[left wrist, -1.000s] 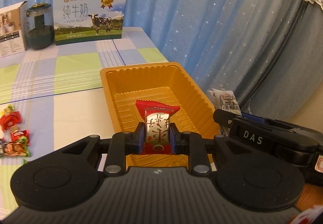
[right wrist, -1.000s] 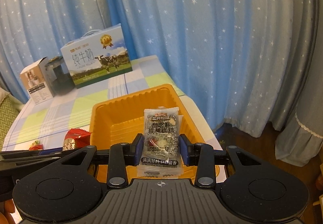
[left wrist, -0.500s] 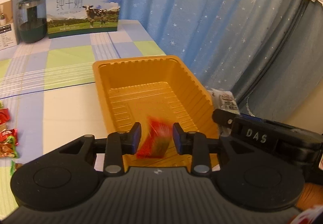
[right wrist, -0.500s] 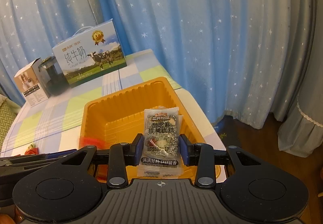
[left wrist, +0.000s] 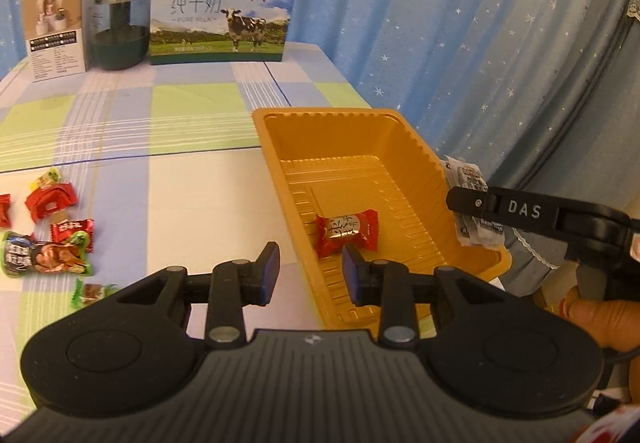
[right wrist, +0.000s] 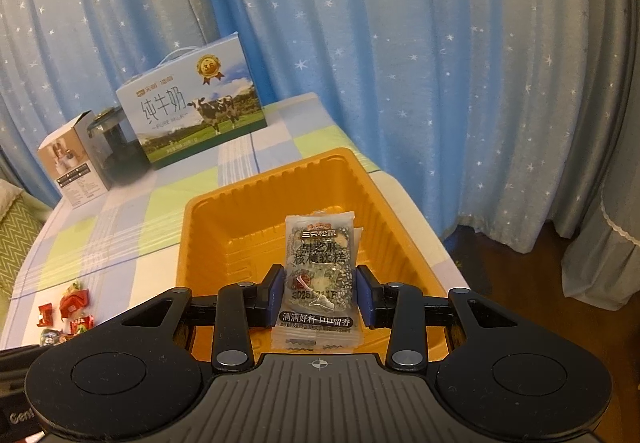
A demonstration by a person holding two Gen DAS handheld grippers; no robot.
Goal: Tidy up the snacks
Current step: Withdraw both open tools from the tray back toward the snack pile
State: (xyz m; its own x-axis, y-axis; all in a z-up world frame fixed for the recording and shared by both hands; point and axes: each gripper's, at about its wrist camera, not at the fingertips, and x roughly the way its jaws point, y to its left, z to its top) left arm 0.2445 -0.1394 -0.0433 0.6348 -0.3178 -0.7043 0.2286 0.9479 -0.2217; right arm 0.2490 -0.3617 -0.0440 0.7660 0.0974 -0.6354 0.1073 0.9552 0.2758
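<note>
A big milk box (left wrist: 224, 9) with a cow on it stands at the far edge of the desk (left wrist: 160, 179). Just beside it on the left is a dark green jar (left wrist: 118, 25) with a lid. Next to that, near the far left corner, stands a small white box (left wrist: 56, 29). A checked cloth covers the desk. Blue curtains (left wrist: 440, 23) with little white stars hang behind.

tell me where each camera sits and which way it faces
Left wrist: on the left gripper, angled down at the orange plastic tray holding a red wrapped candy; open jaws, the right gripper's side and a fingertip show.
Right wrist: on the right gripper, facing the tray; jaws shut on a clear sesame-cake packet.
Shared: tray, blue milk carton, checked tablecloth.
</note>
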